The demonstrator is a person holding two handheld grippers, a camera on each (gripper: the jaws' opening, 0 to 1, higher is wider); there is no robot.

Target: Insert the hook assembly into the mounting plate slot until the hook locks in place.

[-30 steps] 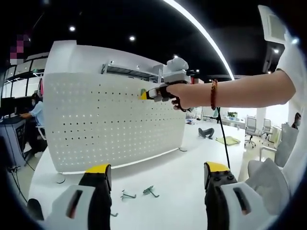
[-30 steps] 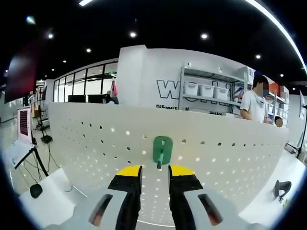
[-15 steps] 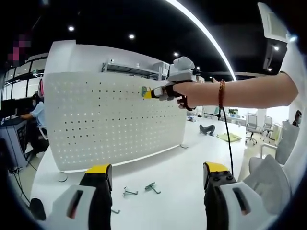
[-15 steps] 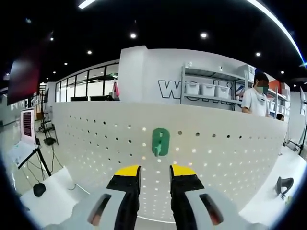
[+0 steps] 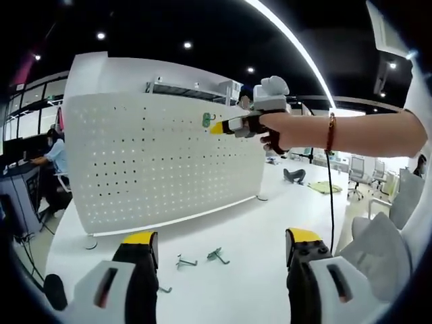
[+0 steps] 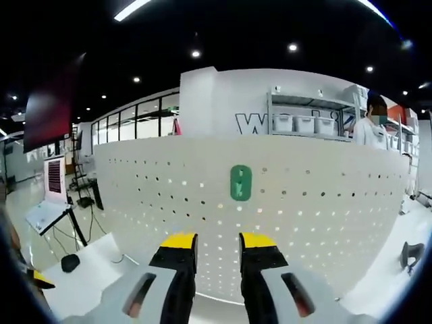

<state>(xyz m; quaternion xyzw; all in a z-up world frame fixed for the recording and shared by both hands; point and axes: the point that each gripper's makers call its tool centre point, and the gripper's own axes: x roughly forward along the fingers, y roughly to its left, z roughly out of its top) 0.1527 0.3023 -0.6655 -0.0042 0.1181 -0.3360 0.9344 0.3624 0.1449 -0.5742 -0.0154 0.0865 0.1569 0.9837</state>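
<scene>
The white perforated mounting plate point(image 5: 155, 162) stands upright on the table, and the green hook assembly point(image 5: 206, 121) sits on it near its top right. In the right gripper view the green hook assembly point(image 6: 240, 183) hangs on the mounting plate point(image 6: 317, 202) straight ahead, apart from my right gripper point(image 6: 218, 241). Its jaws stand a narrow gap apart with nothing between them. A hand holds my right gripper point(image 5: 217, 127) just right of the hook. Low over the table, my left gripper point(image 5: 219, 246) is wide open and empty.
Two loose metal hooks point(image 5: 182, 261) point(image 5: 216, 255) lie on the white table point(image 5: 236, 223) in front of the plate. A person's forearm point(image 5: 364, 135) reaches in from the right. Shelving point(image 6: 304, 121) and a standing person point(image 6: 378, 128) are behind the plate.
My right gripper has drawn back from the plate, leaving the green hook on it, where a second ago the hook sat at the fingertips. The left gripper view has shifted slightly.
</scene>
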